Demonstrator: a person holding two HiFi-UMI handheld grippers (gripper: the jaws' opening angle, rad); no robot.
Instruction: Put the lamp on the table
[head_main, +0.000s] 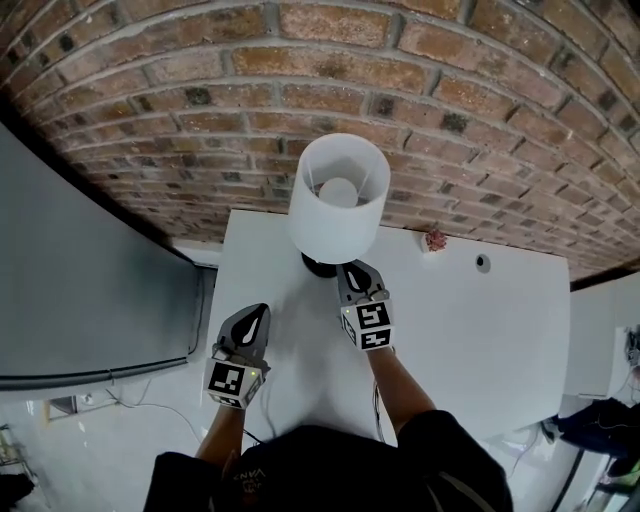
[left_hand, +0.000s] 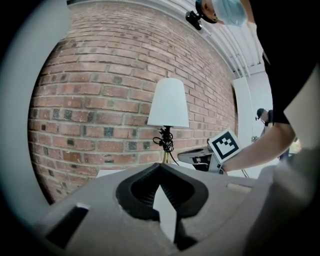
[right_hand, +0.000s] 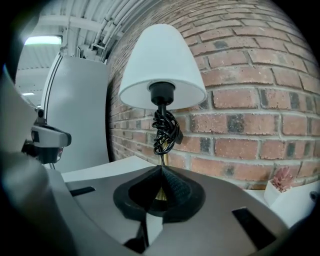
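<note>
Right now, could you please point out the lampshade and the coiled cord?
lampshade (head_main: 335, 238): head view, outer white wall.
coiled cord (right_hand: 165, 131): right gripper view, middle of the bundle.

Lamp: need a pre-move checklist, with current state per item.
1. Is the lamp upright on the table? Ok.
2. Is the right tool empty? Ok. The jaws are together with nothing between them.
3. Is the right tool clear of the stem? Cannot tell. The stem stands just past the tips.
4. Is the left tool shut, empty and well apart from the lamp? Ok.
5. Is the cord out of the way? Ok. It is coiled on the stem, above the right tool's tips.
</note>
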